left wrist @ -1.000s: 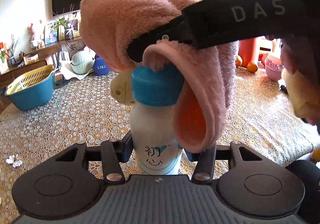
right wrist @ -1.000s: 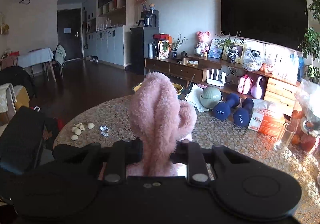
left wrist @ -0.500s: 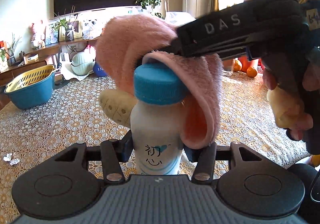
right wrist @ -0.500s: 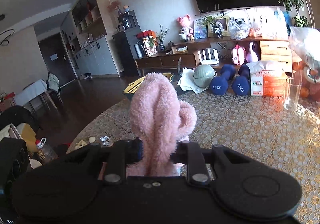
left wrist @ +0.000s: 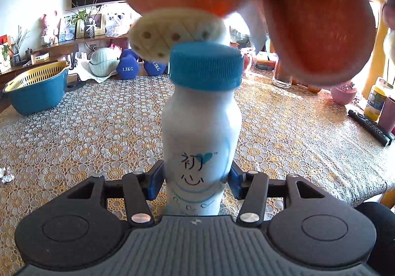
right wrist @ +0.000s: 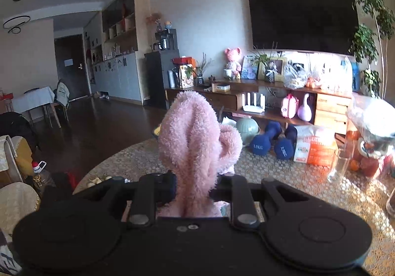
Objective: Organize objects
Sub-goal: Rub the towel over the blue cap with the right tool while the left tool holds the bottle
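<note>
My left gripper (left wrist: 196, 183) is shut on a white bottle (left wrist: 201, 137) with a blue cap (left wrist: 206, 66), held upright above the patterned tablecloth (left wrist: 86, 128). A fuzzy pink slipper (left wrist: 246, 4) with a cream sole (left wrist: 172, 31) hangs just above and behind the cap, its opening facing me at upper right. In the right wrist view my right gripper (right wrist: 193, 189) is shut on the same pink slipper (right wrist: 195, 152), which stands up between the fingers.
A blue basket with a yellow liner (left wrist: 34, 88) sits at the table's far left. Blue dumbbells (left wrist: 128, 66), a glass (left wrist: 281, 76), a pink cup (left wrist: 343, 93), a remote (left wrist: 370, 125) and a crumpled foil scrap (left wrist: 6, 176) lie on the table.
The pink slipper has risen from draping over the bottle cap to just above it, its opening now turned toward the left camera. The right gripper has swung and tilted. The bottle stays held.
</note>
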